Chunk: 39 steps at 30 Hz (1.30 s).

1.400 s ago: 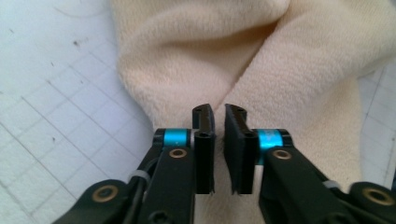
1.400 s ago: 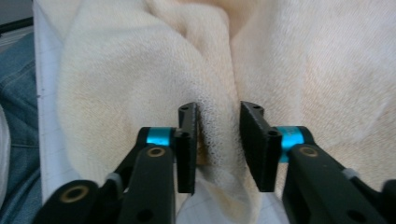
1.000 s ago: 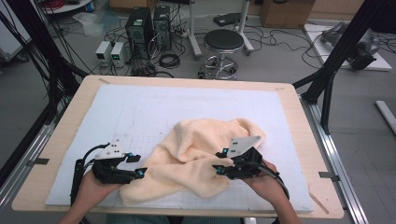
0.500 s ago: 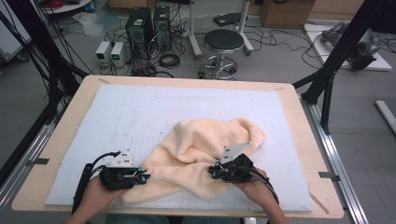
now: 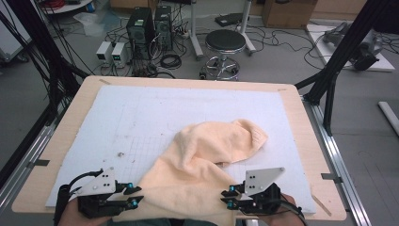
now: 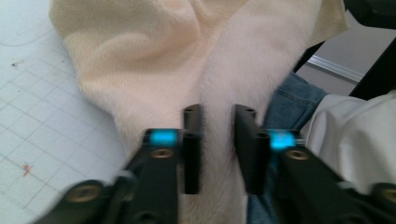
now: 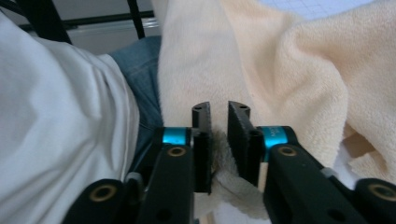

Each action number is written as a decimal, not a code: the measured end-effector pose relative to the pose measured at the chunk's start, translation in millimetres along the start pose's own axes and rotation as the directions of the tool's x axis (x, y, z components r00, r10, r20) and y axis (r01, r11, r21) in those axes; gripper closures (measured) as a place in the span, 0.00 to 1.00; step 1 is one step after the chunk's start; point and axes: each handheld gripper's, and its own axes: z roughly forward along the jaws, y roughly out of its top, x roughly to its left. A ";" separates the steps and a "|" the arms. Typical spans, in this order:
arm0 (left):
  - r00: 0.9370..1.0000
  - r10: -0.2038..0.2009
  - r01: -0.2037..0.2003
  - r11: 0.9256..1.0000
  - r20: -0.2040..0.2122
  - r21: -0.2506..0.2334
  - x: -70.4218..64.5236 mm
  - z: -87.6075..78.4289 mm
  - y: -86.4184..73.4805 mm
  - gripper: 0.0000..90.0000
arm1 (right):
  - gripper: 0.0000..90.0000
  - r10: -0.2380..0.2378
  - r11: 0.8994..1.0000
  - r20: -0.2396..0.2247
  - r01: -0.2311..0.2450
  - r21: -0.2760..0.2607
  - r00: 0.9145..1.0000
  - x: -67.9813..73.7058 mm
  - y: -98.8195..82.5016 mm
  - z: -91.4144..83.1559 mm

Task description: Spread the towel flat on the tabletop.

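A cream towel lies rumpled on the white gridded mat, its near part stretched over the table's front edge. My left gripper sits at the towel's near left corner. Its jaws have just been opening and stand apart, with the towel lying in the gap and the pads off it. My right gripper is at the near right corner. Its jaws have also just been opening, but the gap is narrow and a fold of towel is still pinched low between the pads.
The mat covers a wooden table with black frame posts at its sides. A stool and computer boxes stand on the floor beyond. The person's jeans and white shirt are close behind the front edge.
Both grippers have pulled back toward the front edge and apart, dragging the towel's near edge with them. The towel now lies longer and flatter. The left jaws stand wider than before.
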 end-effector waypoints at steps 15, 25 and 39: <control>0.988 -0.029 0.037 0.998 -0.154 0.050 84.1 90.1 25.7 0.55 | 0.62 0.025 0.998 0.242 -0.039 0.052 0.970 -81.9 1.2 51.1; 0.992 -0.087 0.098 0.988 -0.096 0.121 103.1 128.2 25.7 0.90 | 0.80 0.069 0.988 0.320 -0.110 0.110 0.945 -114.7 -1.6 95.2; 0.975 -0.070 0.069 0.998 -0.213 -0.013 72.8 15.3 14.5 0.94 | 0.99 0.006 0.998 0.208 -0.020 0.065 0.978 -103.0 37.2 90.3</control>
